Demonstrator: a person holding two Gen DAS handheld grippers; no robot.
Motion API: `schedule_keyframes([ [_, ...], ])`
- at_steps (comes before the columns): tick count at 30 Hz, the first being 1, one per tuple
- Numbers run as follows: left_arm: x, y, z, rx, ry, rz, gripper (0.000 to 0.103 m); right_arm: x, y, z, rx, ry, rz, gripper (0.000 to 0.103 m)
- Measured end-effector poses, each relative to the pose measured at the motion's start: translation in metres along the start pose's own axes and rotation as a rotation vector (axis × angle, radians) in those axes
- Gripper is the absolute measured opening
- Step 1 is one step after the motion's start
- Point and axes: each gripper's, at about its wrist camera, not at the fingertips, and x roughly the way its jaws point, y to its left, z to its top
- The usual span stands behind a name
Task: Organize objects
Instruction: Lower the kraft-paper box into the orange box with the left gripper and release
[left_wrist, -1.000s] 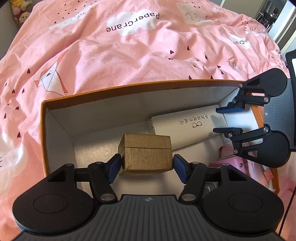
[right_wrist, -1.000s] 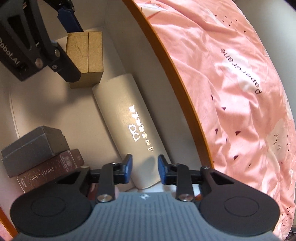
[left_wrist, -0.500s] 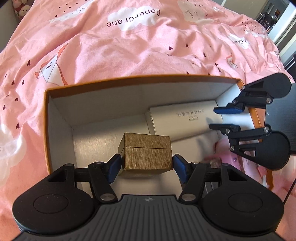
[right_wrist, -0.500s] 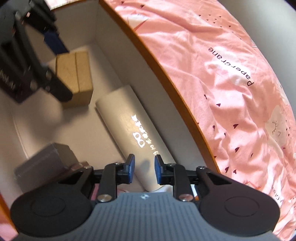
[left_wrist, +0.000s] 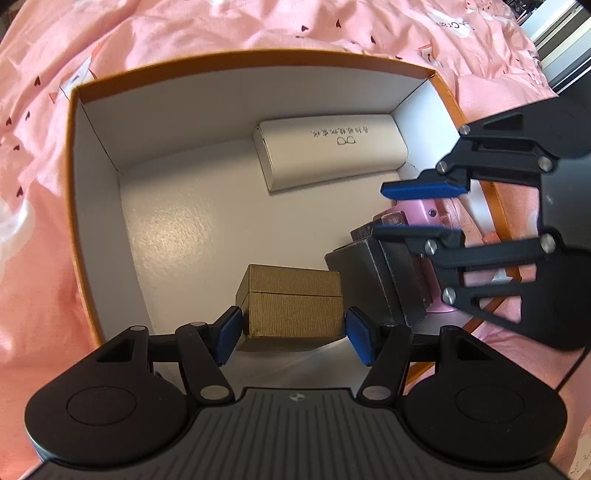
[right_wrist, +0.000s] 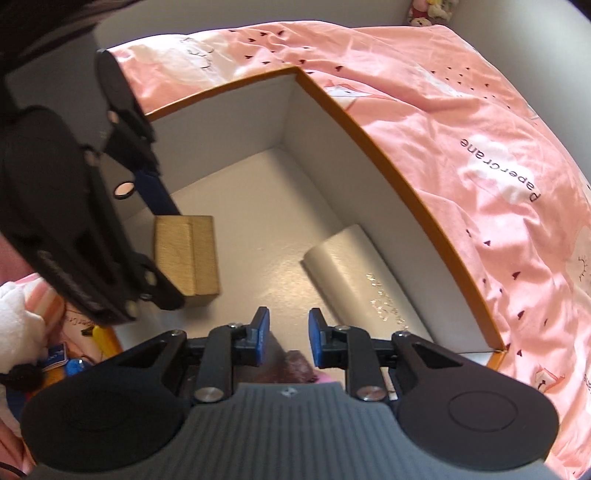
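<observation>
L gripper has its blue pads pressed on both sides of the gold box, inside the orange-rimmed box near its front wall. Only L view shows the dark grey box touching the gold one, w/ a pink item behind. R gripper is parted a little, holding nothing, above something reddish, prob. another box. White case lies along the far wall; bare floor between it and the gold box.

A pink printed bedsheet lies rumpled, plush toys beyond it.
</observation>
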Motion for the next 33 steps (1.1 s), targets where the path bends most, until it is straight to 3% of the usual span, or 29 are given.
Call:
schedule_keyframes([
  [5,0.018,0.005,0.006,-0.035,0.041,-0.019,0.071,0.003,-0.019,0.006,-0.023,0.013,0.0,0.023],
  [18,0.025,0.016,0.022,-0.09,-0.002,-0.074,0.071,0.029,-0.038,0.023,-0.049,-0.006,0.031,0.026],
  [23,0.012,0.021,0.016,-0.062,-0.025,-0.08,0.073,0.028,-0.032,0.027,-0.09,-0.03,0.053,0.034],
  [26,0.001,0.026,0.012,-0.038,-0.044,-0.089,0.067,0.029,-0.029,0.03,-0.095,-0.033,0.085,0.036],
  [33,-0.018,0.019,0.002,0.113,-0.033,-0.101,0.065,0.032,-0.021,0.033,-0.077,-0.025,0.156,0.045],
])
